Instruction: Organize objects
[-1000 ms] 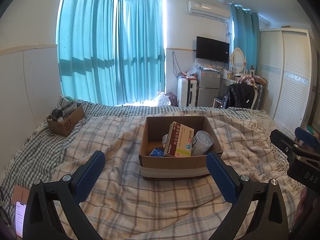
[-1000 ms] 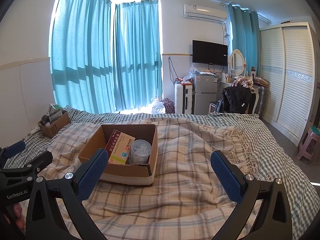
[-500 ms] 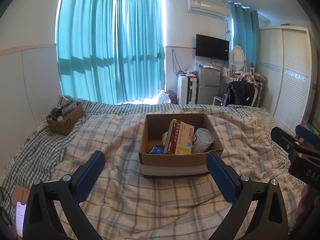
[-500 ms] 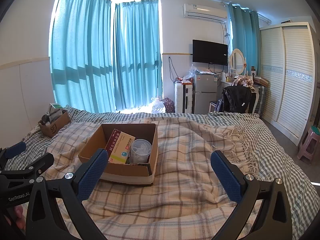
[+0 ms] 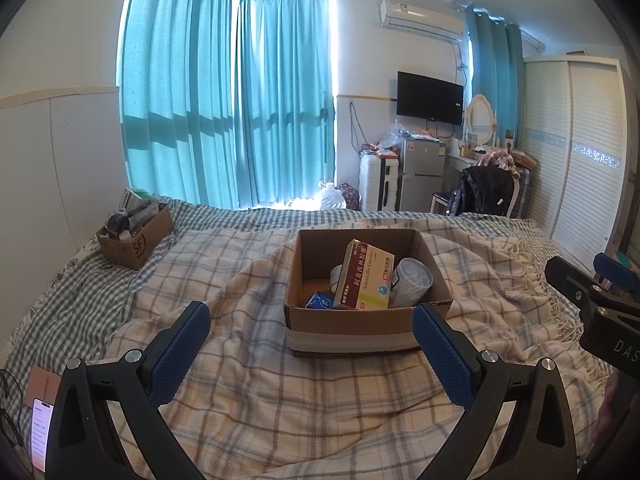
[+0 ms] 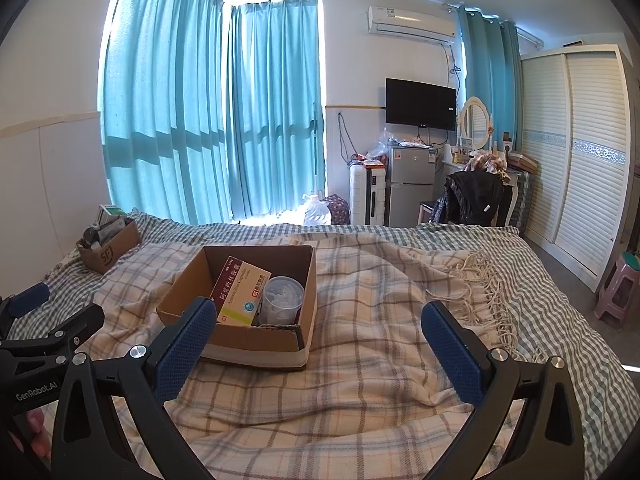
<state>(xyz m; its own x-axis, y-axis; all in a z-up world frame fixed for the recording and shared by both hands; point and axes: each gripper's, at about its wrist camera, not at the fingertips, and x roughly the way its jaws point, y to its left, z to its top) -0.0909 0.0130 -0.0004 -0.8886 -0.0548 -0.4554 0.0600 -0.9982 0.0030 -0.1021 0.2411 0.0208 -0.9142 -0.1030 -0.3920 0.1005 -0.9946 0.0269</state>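
Observation:
An open cardboard box sits on the plaid blanket in the middle of the bed; it also shows in the right wrist view. Inside it lean a red and yellow medicine box, a clear plastic cup and a small blue packet. My left gripper is open and empty, held just short of the box's near wall. My right gripper is open and empty, to the right of the box. A second small cardboard box with several items stands at the bed's far left.
A phone with a lit screen lies at the bed's near left edge. The blanket's fringe trails to the right. Beyond the bed are teal curtains, a suitcase, a small fridge, a chair and a wardrobe. A pink stool stands on the floor at right.
Both grippers have drawn back and risen slightly, so the box sits a little lower in each view. Nothing was taken hold of or let go.

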